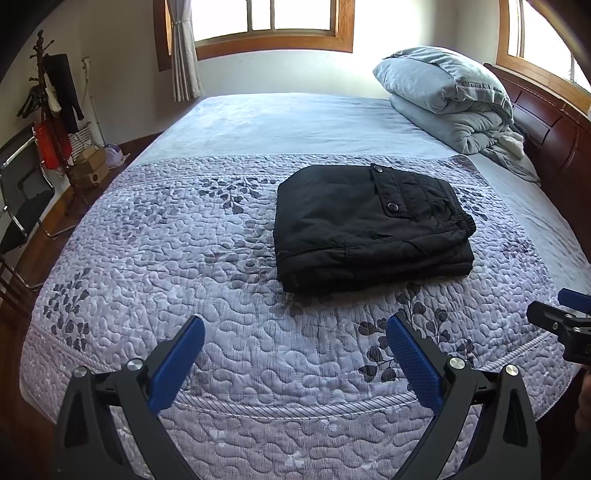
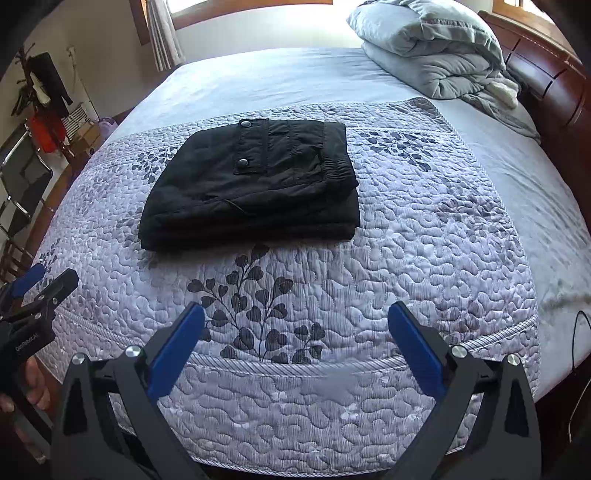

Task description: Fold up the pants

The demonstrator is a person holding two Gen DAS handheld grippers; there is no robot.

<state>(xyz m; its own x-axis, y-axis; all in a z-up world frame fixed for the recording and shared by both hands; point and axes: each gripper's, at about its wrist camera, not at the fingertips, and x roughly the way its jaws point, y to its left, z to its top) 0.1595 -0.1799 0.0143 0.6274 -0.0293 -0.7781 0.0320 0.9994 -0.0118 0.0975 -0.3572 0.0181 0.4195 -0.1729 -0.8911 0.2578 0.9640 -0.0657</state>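
Pants: black fabric pants (image 1: 373, 225) folded into a thick rectangular stack, a flap with two round snap buttons (image 1: 391, 206) on the top layer, elastic waistband at the stack's right edge.
Pants location: lying flat on the lilac quilted bedspread with dark leaf print (image 1: 221, 258), toward the middle of the bed, well apart from both grippers.
Left gripper: left gripper (image 1: 295, 360) with blue ribbed pads on black fingers, spread wide and holding nothing, hovering above the near edge of the bedspread.
Right gripper: right gripper (image 2: 295, 343) of the same build, also spread wide and empty, above the leaf print near the braided hem.
Hand: a person's fingers (image 2: 35, 384) wrap the left gripper's handle, seen at the left edge of the right wrist view.
Head of bed: pale grey-blue pillow on a folded grey duvet (image 1: 450, 103), beside the dark wooden headboard (image 1: 546, 122).
Room, left side: wooden coat stand with hanging clothes (image 1: 55, 107) and a metal-framed chair (image 1: 22, 199) on the wooden floor.
Far wall: wood-framed window (image 1: 273, 26) with a tied grey curtain (image 1: 184, 55).
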